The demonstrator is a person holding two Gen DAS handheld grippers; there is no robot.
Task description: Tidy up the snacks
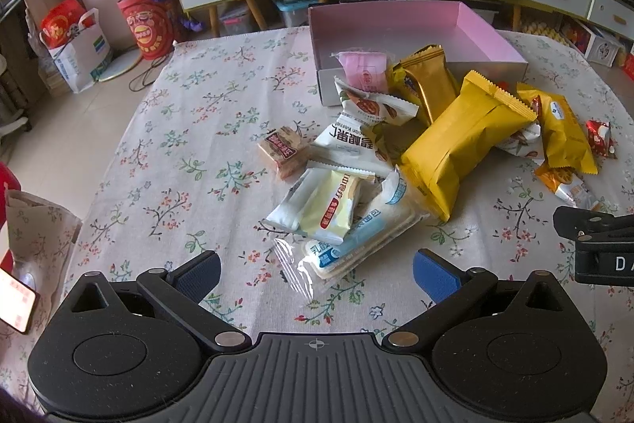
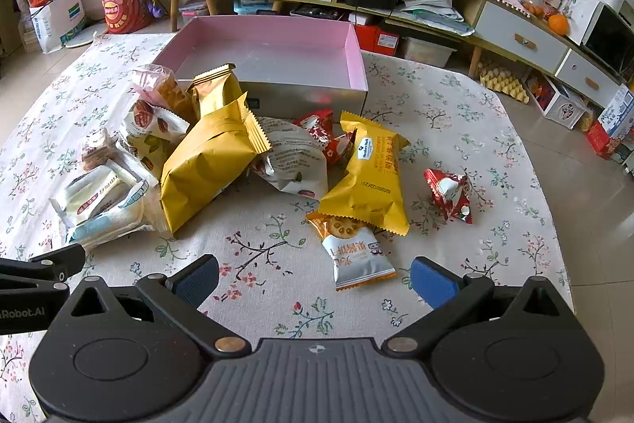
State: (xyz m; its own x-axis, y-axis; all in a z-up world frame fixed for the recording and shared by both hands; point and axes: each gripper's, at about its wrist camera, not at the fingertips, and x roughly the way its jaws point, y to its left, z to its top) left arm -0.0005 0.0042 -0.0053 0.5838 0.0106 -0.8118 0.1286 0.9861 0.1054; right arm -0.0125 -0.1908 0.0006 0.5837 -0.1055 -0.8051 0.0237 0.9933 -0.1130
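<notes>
**Snacks heaped, box bare, both claws waiting**

The snacks (image 2: 222, 161) lay in a loose heap on the floral cloth (image 2: 455, 113), just in front of the box (image 2: 358, 66); that pink-lined box stood open with nothing in it, so by my reading the sorting had not yet begun. A big yellow pack (image 2: 206, 165) sat on top of the pile; a second yellow pack (image 2: 368, 181) lay to its right, overlapping a biscuit pack (image 2: 356, 256); a red candy (image 2: 451, 193) sat apart at the right. Nearest the left gripper (image 1: 317, 270) was a clear bread pack (image 1: 356, 244); jaws spread wide, nothing held. The right gripper (image 2: 315, 278) hovered low over the cloth, jaws likewise apart and empty; the biscuit pack lay just ahead between its fingers. The next move probably called for a short reach, a close on that pack, then a lift over the box's front wall.
</notes>
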